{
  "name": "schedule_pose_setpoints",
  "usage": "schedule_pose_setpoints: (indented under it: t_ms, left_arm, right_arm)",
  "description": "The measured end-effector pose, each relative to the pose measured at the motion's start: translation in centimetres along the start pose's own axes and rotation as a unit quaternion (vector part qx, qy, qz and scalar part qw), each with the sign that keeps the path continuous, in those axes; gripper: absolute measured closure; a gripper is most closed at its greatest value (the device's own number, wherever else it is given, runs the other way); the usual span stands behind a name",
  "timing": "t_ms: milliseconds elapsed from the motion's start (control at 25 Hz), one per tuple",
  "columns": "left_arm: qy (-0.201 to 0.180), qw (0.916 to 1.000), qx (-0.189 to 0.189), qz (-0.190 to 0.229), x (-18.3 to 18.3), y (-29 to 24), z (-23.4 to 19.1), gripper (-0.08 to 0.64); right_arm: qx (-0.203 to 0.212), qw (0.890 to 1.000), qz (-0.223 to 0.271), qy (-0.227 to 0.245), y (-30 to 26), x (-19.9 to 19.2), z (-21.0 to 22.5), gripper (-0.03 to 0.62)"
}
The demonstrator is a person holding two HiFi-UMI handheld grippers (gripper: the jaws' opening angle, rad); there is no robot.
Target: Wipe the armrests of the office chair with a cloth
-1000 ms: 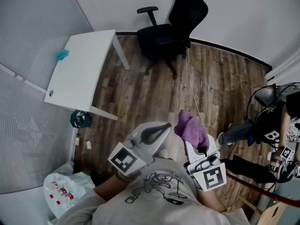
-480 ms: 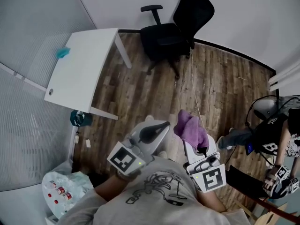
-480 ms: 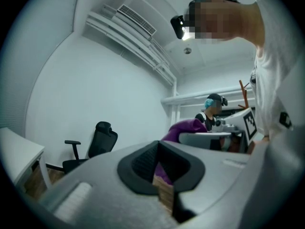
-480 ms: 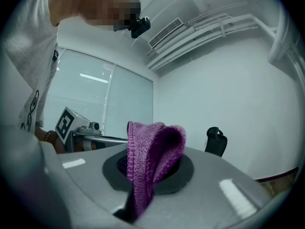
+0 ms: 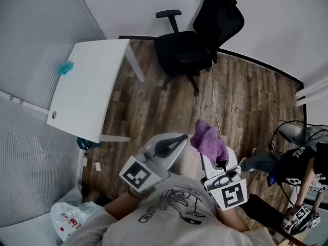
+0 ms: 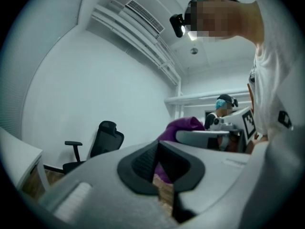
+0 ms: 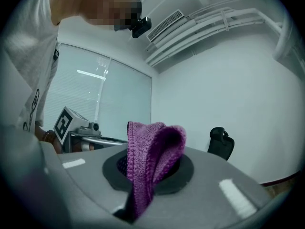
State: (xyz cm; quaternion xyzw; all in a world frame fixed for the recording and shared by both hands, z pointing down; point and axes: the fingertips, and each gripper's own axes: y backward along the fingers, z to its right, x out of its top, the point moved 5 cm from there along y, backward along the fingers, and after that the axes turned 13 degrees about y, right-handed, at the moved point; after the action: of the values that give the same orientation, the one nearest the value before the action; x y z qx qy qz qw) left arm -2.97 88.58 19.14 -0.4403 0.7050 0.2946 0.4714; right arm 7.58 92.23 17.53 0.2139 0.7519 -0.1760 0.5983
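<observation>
The black office chair [image 5: 195, 40] stands by the far wall, its one visible armrest [image 5: 169, 14] on the left side; it also shows small in the left gripper view [image 6: 97, 144] and the right gripper view [image 7: 221, 147]. Both grippers are held close to my chest, far from the chair. My right gripper [image 5: 207, 148] is shut on a purple cloth [image 5: 209, 141], which bunches up out of the pads [image 7: 150, 161]. My left gripper [image 5: 173, 142] is shut with nothing in it, its black pads [image 6: 143, 163] meeting.
A white table [image 5: 87, 86] with a small teal item [image 5: 65, 67] stands at the left. A thin cable [image 5: 212, 101] runs across the wood floor. Another person [image 5: 302, 158] is at the right edge. A plastic bag [image 5: 69, 219] lies at lower left.
The head view has shifted, so the chair and table sit a little differently in frame. The person at the right has moved. Both grippers and the cloth stay as they were.
</observation>
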Motion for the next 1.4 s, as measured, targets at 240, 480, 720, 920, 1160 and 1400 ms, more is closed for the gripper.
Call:
schedule_pose_setpoints:
  t_ms: [240, 480, 720, 920, 1160, 1400]
  left_arm:
    - [-0.001, 0.9998, -0.015, -0.012, 4.4, -3.4, -8.1, 0.558]
    - [-0.003, 0.9996, -0.022, -0.017, 7.9, -4.8, -15.7, 0.559]
    - [0.003, 0.9995, -0.024, -0.019, 8.8, -5.3, -19.9, 0.56]
    - [0.013, 0.9994, -0.023, -0.021, 9.0, -5.2, -21.3, 0.56]
    - [0.009, 0.9997, -0.015, -0.018, 9.4, -6.3, -23.7, 0.56]
    - [0.009, 0.9997, -0.01, -0.02, 9.6, -8.4, -26.4, 0.56]
  right_arm:
    - [-0.021, 1.0, 0.0, -0.007, -9.0, 0.6, 4.4, 0.565]
    - [-0.031, 1.0, -0.007, 0.001, -16.5, 0.5, 6.6, 0.565]
    - [-0.035, 0.999, -0.016, 0.002, -20.2, -0.5, 7.7, 0.565]
    - [-0.04, 0.999, -0.021, 0.0, -21.6, -0.9, 8.1, 0.565]
    - [-0.035, 0.999, -0.024, 0.007, -23.3, -1.8, 9.8, 0.565]
    - [-0.032, 0.999, -0.027, 0.004, -25.6, -3.2, 12.1, 0.565]
